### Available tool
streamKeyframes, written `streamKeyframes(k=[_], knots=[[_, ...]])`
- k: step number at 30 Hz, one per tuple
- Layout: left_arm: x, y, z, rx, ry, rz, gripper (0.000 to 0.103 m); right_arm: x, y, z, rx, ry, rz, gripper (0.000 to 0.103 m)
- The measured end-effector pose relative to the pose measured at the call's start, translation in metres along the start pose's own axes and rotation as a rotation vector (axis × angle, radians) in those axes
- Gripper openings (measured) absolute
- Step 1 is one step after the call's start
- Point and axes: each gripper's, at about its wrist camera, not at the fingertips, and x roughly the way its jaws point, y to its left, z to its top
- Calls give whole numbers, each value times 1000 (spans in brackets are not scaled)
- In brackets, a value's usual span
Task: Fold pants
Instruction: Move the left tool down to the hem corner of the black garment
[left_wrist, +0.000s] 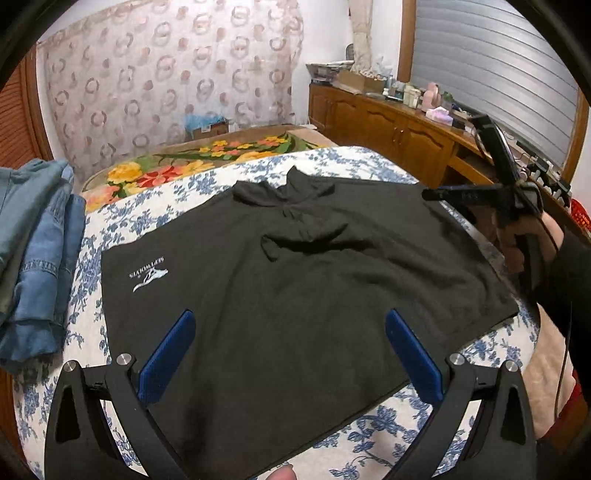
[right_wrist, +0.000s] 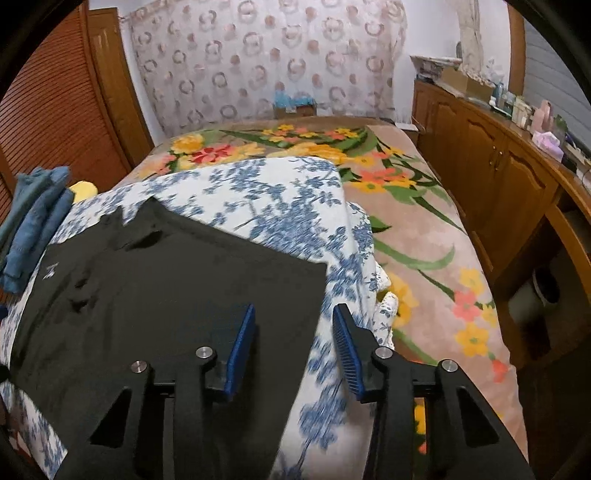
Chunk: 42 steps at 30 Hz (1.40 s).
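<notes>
The black pants (left_wrist: 295, 280) lie spread flat on a blue-and-white floral sheet (left_wrist: 354, 162) that covers the near part of the bed, with a small white logo (left_wrist: 147, 278) near their left edge and a few bunched creases toward the far side. The left gripper (left_wrist: 290, 349) hangs above the near edge of the pants with its blue pads (left_wrist: 168, 360) set wide apart and nothing between them. The right gripper (right_wrist: 293, 345) hovers over the right-hand edge of the pants, where black cloth meets the sheet; its jaws stand at a middling gap, also holding nothing. In the left wrist view that same right gripper (left_wrist: 439, 194) shows at the far right, gripped by the person's hand (left_wrist: 517, 236). A pile of folded denim (left_wrist: 37, 251) rests at the left side of the bed. Beyond the sheet lies a flowered blanket (right_wrist: 406, 206), and a wooden cabinet (right_wrist: 491, 158) runs along the right wall.
</notes>
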Motion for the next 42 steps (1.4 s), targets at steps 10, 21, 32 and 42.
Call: streamKeyframes(k=[10,21,32,42], knots=[[7,12,-14,-27,31,-3,103,-10,6,8,-10,9,-1,4],[-9,50,-35,-108,24,19,103,-20,-2,-1,31,-18,-96,3],[-32,83,-64,-156,13,64,103,-70,22,-32,-20,-118,-64,26],[-48,90,-90,-187,28,73,81,-100,68,-100,-127,-133,91,46]])
